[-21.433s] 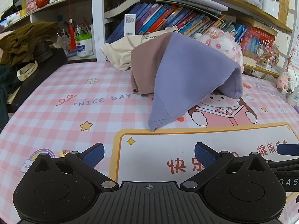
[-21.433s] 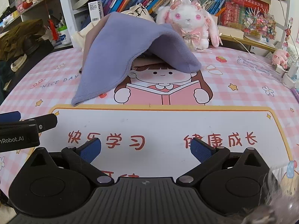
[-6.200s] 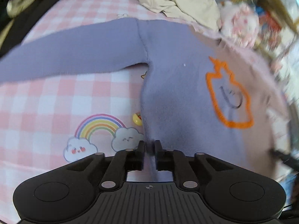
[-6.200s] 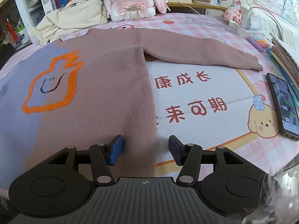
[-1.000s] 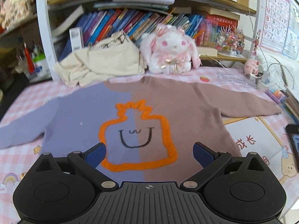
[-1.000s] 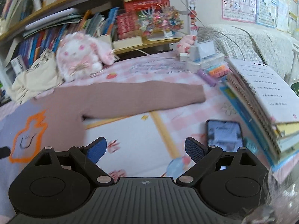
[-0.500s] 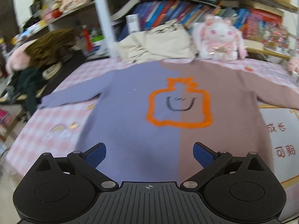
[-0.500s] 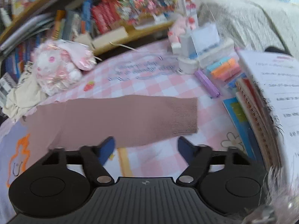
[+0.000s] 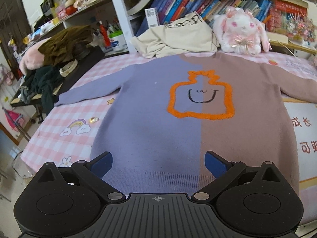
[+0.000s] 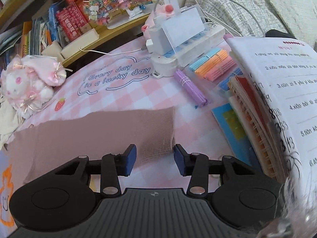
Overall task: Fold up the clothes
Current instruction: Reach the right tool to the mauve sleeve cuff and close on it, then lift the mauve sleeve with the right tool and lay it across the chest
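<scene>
Right hand-held gripper [image 10: 154, 156]: jaws closing around the brown sleeve cuff [image 10: 158, 130], not yet pinching. Seat both pads squarely on the cuff before lifting. Left hand-held gripper [image 9: 158, 161]: wide open, empty, above the sweater [image 9: 178, 119] hem.

The sweater [image 9: 178, 119] is half lilac, half mauve-brown (orange outline), on a pink-checked tablecloth [image 9: 65, 117].

Sweater [image 9: 198, 123], knitted, half lilac and half dusty pink-brown, spread flat and face up. Orange fuzzy bottle outline with a black smiling face on the chest. Ribbed hem nearest the left gripper [image 9: 158, 163], below and between its blue pads. Lilac sleeve stretched away to the left. Brown sleeve [image 10: 99, 134] laid out straight, its ribbed cuff between the closing jaws of the right gripper [image 10: 154, 157].
</scene>
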Demonstrator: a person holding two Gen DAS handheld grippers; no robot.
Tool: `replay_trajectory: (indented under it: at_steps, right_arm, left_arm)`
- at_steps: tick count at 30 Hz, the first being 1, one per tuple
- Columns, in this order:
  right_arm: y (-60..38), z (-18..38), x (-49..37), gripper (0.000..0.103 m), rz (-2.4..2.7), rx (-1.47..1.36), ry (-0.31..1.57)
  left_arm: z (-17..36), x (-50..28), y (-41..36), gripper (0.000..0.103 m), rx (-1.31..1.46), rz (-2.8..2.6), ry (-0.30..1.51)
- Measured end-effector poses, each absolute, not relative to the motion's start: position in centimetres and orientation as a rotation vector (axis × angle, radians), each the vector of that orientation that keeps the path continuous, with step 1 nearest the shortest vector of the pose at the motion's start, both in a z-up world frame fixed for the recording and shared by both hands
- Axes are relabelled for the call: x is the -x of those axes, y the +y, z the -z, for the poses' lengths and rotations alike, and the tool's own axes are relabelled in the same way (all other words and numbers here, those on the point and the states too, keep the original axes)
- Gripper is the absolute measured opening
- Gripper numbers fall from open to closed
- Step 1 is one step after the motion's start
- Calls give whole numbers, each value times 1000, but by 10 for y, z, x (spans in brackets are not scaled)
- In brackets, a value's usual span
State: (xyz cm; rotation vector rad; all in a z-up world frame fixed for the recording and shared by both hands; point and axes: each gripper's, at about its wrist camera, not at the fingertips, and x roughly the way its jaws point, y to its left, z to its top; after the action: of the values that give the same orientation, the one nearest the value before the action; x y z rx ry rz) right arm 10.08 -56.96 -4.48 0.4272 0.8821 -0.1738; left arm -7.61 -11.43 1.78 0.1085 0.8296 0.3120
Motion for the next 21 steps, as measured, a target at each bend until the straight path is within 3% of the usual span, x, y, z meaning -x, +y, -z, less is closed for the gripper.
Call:
replay_trajectory:
  at_steps: [5, 21]
  right_arm:
    - [-570, 46, -106, 9, 156, -419, 886]
    - [-514, -44, -114, 6, -57, -472, 664]
  left_arm:
    - [-18, 75, -115, 101, -123, -314, 838]
    - [-23, 55, -112, 101, -183, -168, 759]
